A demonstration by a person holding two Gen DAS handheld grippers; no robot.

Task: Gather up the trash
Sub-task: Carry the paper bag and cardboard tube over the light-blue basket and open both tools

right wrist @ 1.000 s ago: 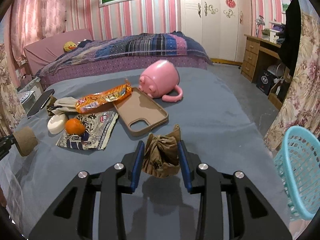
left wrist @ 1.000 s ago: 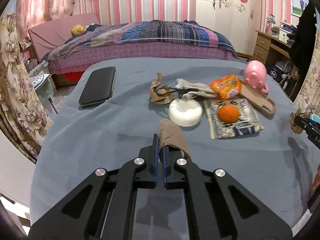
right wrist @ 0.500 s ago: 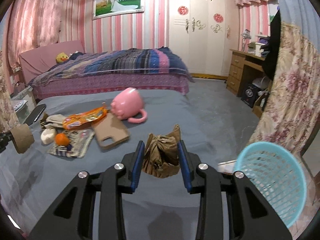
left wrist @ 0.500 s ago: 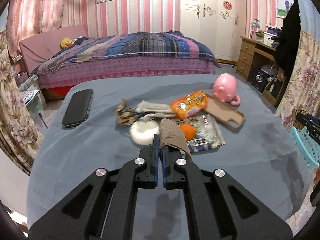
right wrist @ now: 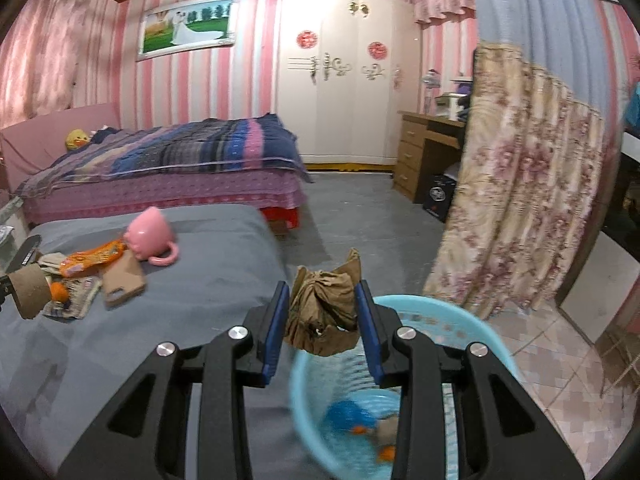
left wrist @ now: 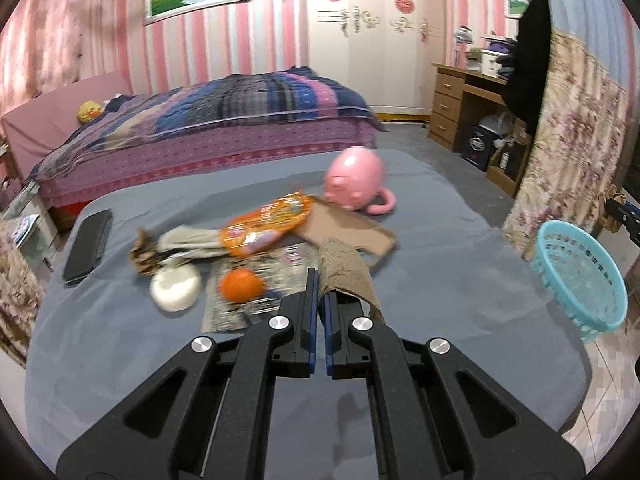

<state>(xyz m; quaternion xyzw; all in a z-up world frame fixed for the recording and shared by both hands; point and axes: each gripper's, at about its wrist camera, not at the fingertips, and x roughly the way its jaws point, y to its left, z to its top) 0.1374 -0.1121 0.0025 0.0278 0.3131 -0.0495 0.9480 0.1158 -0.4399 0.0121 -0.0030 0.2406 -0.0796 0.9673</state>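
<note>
Tongs R point(right wrist: 323, 322): pinching a crumpled brown paper wad point(right wrist: 323, 312), held above the near rim of the teal basket point(right wrist: 472, 322), which stands on the floor just off the desk edge.
Tongs L point(left wrist: 319, 300): pressed together on the edge of a brown cardboard tube point(left wrist: 347, 276), hovering over the grey desk point(left wrist: 120, 352), well short of the basket point(left wrist: 580, 276).
Step now (judgement): drop run, both loads heading for the basket.
How to do it well: get R wad fully past the rim & over the middle before spreading the tongs; paper is light, may catch on a pad, so open wide. Bring L across after R clears, no crowding over the opening. Tube could roll off the rim, so release low & centred.
Risk: basket is light plastic, a knock could tip it.
Count, held trash: 1 wad, 1 tube.
Count, on desk: 1 orange snack bag point(left wrist: 266, 226), 1 orange fruit point(left wrist: 242, 286), 1 pink mug point(left wrist: 356, 182), 1 phone case point(left wrist: 352, 232), 1 white round lump point(left wrist: 176, 288), 1 dark wallet-like case point(left wrist: 88, 246), 1 printed wrapper point(left wrist: 240, 304), 1 more brown scrap point(left wrist: 142, 254).
Count, baskets: 1, w/ a few blurred bits inside, number unclear.
</note>
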